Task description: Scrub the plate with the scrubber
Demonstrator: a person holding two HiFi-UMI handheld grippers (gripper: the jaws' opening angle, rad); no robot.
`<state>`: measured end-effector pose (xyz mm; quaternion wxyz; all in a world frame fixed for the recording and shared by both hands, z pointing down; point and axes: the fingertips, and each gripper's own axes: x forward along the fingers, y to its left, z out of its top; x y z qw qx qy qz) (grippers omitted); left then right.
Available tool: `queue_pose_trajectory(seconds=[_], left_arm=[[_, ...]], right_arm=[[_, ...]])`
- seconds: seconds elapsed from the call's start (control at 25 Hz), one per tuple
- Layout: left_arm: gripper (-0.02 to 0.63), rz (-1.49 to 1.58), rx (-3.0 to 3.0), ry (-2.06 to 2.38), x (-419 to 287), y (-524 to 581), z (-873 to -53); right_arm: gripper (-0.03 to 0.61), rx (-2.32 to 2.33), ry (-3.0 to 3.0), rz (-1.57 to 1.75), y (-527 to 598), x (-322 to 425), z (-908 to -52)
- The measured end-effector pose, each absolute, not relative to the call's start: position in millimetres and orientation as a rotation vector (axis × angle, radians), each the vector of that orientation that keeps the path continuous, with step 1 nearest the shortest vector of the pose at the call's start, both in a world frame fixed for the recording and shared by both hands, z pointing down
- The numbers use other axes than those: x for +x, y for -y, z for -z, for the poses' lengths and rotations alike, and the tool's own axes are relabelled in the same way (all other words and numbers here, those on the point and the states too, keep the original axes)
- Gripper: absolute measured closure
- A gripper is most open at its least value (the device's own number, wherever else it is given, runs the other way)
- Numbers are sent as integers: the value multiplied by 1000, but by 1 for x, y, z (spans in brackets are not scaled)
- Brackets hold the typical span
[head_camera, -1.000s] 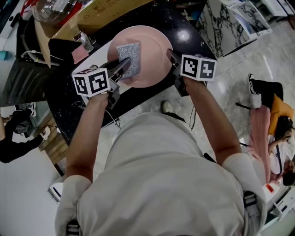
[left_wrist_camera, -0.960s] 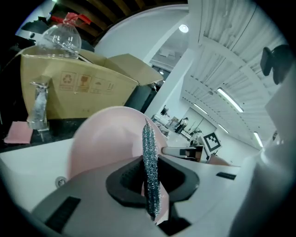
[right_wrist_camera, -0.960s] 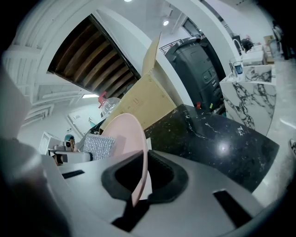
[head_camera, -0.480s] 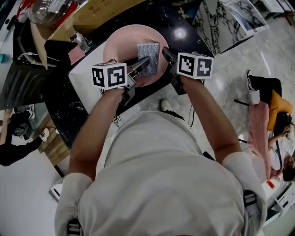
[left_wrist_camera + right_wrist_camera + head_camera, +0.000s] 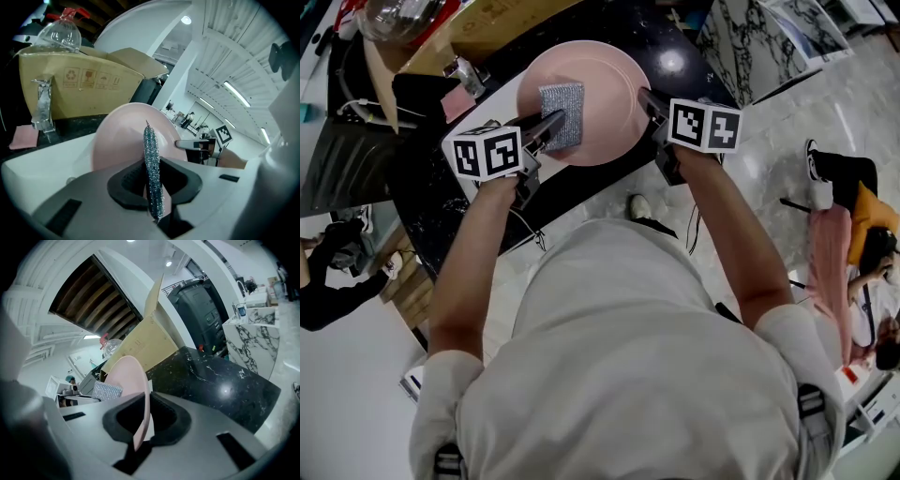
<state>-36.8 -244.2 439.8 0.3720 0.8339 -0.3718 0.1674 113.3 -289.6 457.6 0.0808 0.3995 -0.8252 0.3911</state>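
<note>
- The left gripper point(image 5: 546, 129) has its jaws clenched on the silver mesh scrubber point(image 5: 562, 101). In the left gripper view the scrubber sits edge-on between them.
- The scrubber is pressed against the face of the pink plate point(image 5: 605, 89), a bit left of the middle.
- The right gripper point(image 5: 651, 103) has its jaws pinching the plate's right rim.
- The plate's over the black marble tabletop point(image 5: 581, 183), with a cardboard box point(image 5: 502, 23) at the far side.

Pink round plate point(image 5: 605, 89), rim nipped in my R gripper point(image 5: 648, 99), over counter point(image 5: 675, 47), grey mesh scrubber point(image 5: 562, 101) flat on its face, clamped in my L gripper point(image 5: 547, 125)
</note>
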Motion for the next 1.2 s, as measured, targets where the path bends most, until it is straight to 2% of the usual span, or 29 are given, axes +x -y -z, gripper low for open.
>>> queue_pose_trajectory(seconds=[0.32, 0.56, 0.88, 1.2], left_arm=[[548, -473, 2137, 1058, -73, 243, -433], [549, -361, 2188, 937, -20, 235, -415], [549, -279, 2171, 814, 35, 227, -432], [549, -331, 2133, 859, -7, 225, -445]], right_arm=[[554, 1212, 2446, -1173, 291, 117, -463], [555, 1212, 2456, -1174, 292, 111, -459], [555, 1198, 2467, -1149, 290, 105, -454], [555, 1196, 2469, -1141, 291, 107, -455]])
